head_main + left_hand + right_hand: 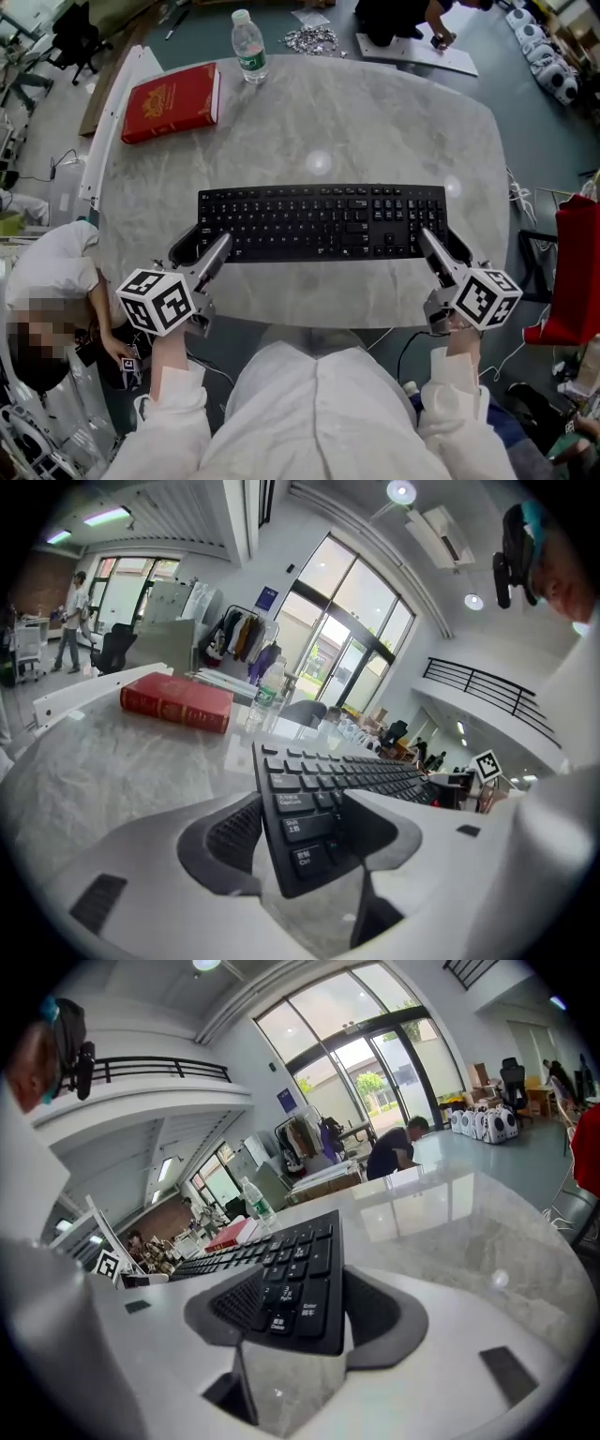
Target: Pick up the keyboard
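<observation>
Along the near edge of the marble table [375,122], the left gripper [214,236] is closed on the left end of the black keyboard [323,220] and the right gripper [438,242] on its right end, probably so that it lifts level. It seems to lie flat. The red book [172,101] and the water bottle [247,45] are at the far edge

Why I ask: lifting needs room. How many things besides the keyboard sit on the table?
2: a red book at the far left corner, and a water bottle upright at the far edge, right of it. None seem hidden.
</observation>
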`<act>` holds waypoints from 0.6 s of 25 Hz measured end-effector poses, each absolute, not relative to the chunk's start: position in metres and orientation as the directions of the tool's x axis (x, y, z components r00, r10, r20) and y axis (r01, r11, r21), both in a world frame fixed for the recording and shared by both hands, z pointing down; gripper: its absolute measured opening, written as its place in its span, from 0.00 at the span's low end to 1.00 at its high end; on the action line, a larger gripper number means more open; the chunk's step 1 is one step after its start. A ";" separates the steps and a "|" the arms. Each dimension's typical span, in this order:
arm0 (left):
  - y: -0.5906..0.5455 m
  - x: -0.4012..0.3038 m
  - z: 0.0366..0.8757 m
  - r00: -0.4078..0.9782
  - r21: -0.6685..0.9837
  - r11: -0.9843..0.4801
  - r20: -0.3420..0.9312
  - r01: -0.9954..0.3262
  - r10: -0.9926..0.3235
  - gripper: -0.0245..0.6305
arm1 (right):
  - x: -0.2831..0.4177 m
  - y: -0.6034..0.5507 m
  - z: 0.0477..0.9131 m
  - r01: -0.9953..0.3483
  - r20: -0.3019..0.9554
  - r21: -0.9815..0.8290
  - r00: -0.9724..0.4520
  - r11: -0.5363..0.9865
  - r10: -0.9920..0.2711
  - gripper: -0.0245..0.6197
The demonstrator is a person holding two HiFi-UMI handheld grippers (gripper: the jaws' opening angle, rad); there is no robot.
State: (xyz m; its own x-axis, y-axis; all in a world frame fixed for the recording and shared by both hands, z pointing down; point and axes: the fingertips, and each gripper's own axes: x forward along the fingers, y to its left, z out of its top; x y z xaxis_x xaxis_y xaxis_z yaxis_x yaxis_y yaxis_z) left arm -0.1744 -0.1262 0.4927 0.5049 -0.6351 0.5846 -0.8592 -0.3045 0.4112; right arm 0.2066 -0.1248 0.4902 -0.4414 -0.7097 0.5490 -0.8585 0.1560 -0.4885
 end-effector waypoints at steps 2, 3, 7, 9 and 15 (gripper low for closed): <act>-0.125 -0.174 0.516 0.508 0.423 -0.297 0.584 -0.856 -0.633 0.45 | 0.207 -0.125 0.514 -0.852 0.552 -0.503 -0.447 0.146 -0.704 0.46; -0.124 -0.174 0.526 0.509 0.431 -0.289 0.587 -0.855 -0.629 0.45 | 0.208 -0.125 0.523 -0.849 0.560 -0.510 -0.451 0.139 -0.695 0.46; -0.125 -0.171 0.529 0.505 0.427 -0.289 0.580 -0.857 -0.640 0.44 | 0.210 -0.128 0.528 -0.844 0.557 -0.516 -0.458 0.143 -0.692 0.46; -0.126 -0.172 0.515 0.506 0.412 -0.311 0.557 -0.857 -0.658 0.44 | 0.207 -0.129 0.513 -0.845 0.531 -0.509 -0.459 0.165 -0.713 0.46; -0.127 -0.168 0.474 0.513 0.387 -0.351 0.492 -0.853 -0.703 0.44 | 0.213 -0.128 0.469 -0.854 0.466 -0.481 -0.440 0.198 -0.768 0.46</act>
